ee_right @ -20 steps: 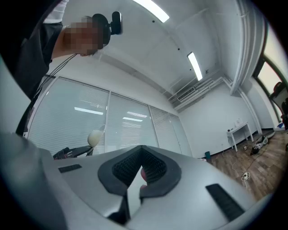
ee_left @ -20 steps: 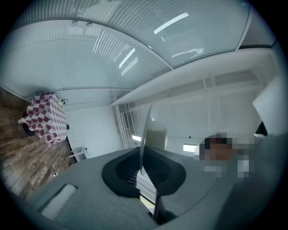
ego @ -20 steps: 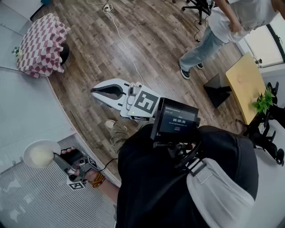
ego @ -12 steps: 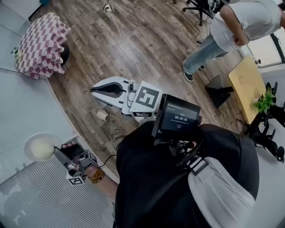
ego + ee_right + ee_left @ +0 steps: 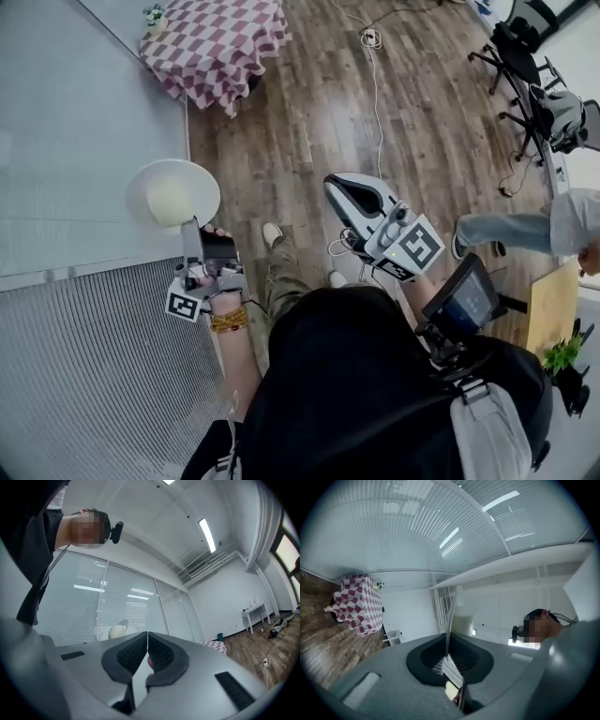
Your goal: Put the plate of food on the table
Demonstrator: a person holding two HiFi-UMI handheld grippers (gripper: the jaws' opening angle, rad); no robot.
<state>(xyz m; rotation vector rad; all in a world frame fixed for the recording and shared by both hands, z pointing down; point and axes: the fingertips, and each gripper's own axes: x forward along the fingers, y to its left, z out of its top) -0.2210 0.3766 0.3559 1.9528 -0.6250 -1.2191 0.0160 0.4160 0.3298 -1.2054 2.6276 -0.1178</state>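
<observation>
A white plate (image 5: 173, 192) with a pale mound of food (image 5: 172, 197) hangs level in the air, and my left gripper (image 5: 191, 225) is shut on its near rim. In the left gripper view the plate (image 5: 451, 616) shows edge-on as a thin line rising from the closed left gripper (image 5: 447, 651), with the food (image 5: 462, 620) beside it. My right gripper (image 5: 335, 184) is shut and empty out over the wooden floor. From the right gripper view (image 5: 147, 634) the plate (image 5: 119, 629) shows far off. The table with the red-and-white checked cloth (image 5: 216, 37) stands ahead, at the top.
A glass wall with blinds (image 5: 84, 281) runs along the left. A white cable (image 5: 375, 66) lies on the wooden floor. Office chairs (image 5: 530, 56) stand top right. A person in jeans (image 5: 562, 220) is at the right edge, near a wooden table (image 5: 553, 300) and a plant (image 5: 562, 356).
The head view has swung round: the checked table went from the upper left to the top middle. The held plate rose from the lower left. The person in jeans shifted to the right edge.
</observation>
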